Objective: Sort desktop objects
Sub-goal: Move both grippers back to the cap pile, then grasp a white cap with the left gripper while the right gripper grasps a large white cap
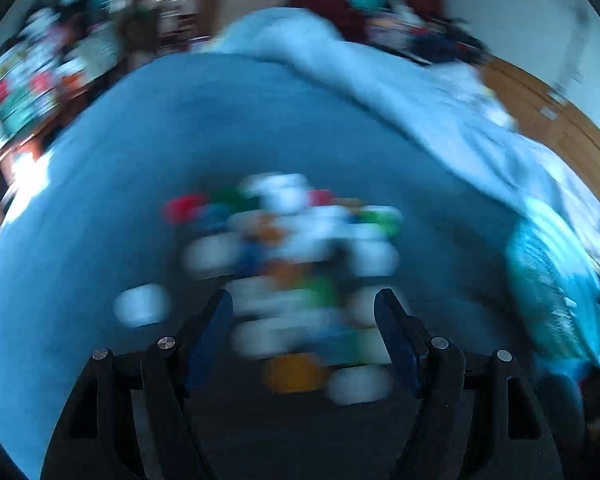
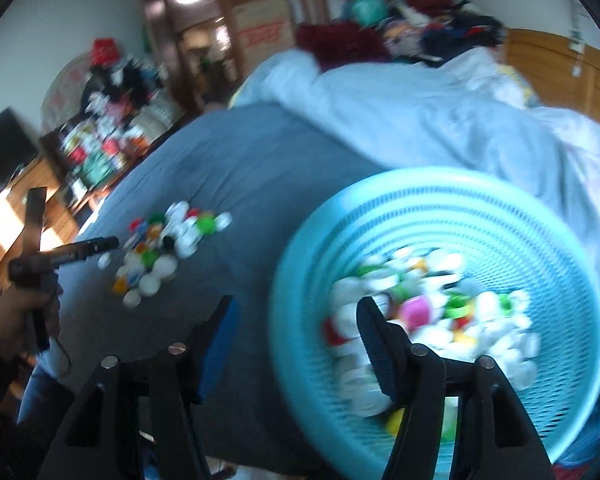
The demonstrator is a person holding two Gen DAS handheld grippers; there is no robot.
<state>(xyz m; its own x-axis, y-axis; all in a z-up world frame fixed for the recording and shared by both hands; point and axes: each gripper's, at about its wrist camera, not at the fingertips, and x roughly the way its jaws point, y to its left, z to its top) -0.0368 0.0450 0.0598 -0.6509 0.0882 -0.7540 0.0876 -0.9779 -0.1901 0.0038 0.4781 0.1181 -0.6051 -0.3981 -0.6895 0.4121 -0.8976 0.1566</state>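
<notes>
Right wrist view: a grey-blue bed (image 2: 260,168) carries a turquoise mesh basket (image 2: 440,200), judged light and slightly flexible, best taken by its rim. Inside it lie many bottle caps (image 2: 420,312); a loose pile of caps (image 2: 164,248) lies well apart on the bed, to the left. The caps appear small, light, stiff and smooth, so each is best pinched across its rim, one at a time. The right gripper (image 2: 296,320), fingers spread and empty, hangs over the basket's near edge. Left wrist view, blurred: the left gripper (image 1: 304,312), fingers spread with nothing pinched, hangs over the pile.
</notes>
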